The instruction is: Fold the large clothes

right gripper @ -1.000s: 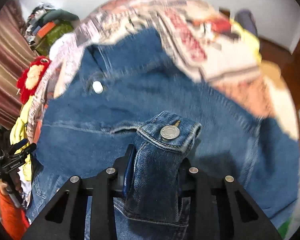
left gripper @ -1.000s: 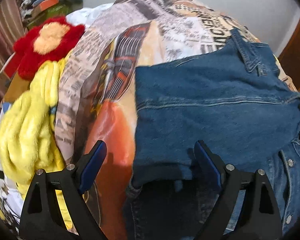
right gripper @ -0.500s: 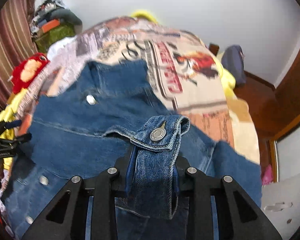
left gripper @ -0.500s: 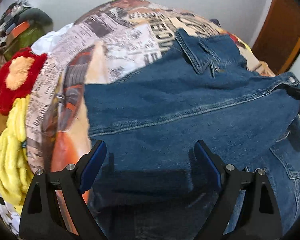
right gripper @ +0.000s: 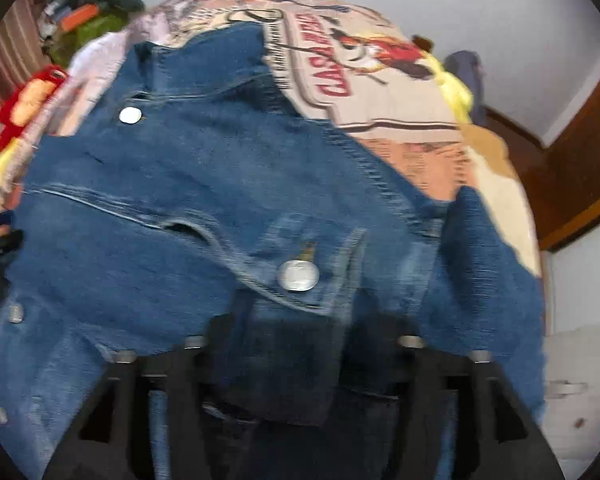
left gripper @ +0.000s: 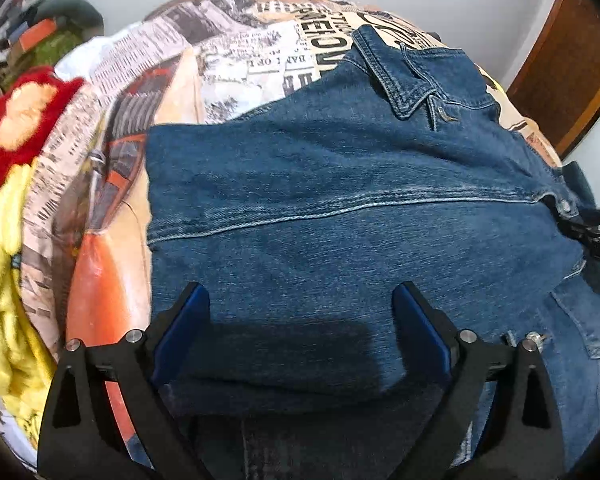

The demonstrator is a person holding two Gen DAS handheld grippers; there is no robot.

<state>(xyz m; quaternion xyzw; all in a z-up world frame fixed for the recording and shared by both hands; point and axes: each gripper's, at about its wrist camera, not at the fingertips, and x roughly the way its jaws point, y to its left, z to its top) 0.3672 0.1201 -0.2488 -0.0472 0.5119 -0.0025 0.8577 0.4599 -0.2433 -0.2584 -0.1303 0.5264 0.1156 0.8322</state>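
The blue denim jacket (left gripper: 340, 216) lies spread on the newspaper-print bedspread (left gripper: 236, 52). The left gripper (left gripper: 300, 320) hovers released above it, collar at one o'clock. Only the right wrist view shows the right gripper (right gripper: 296, 336), jaws just opening, with the buttoned cuff (right gripper: 300, 276) loose between them.

The denim jacket (left gripper: 340, 208) is mid-blue with paler stitched seams and silver metal buttons (right gripper: 299, 276). Under it, the bedspread (left gripper: 236, 52) carries a newspaper-collage print in cream, black, orange and brown, with red lettering. At its edge lie a shaggy yellow blanket (left gripper: 4, 288) and a red plush toy (left gripper: 16, 120) with a peach centre. The left claw (left gripper: 300, 312) is black with blue pads
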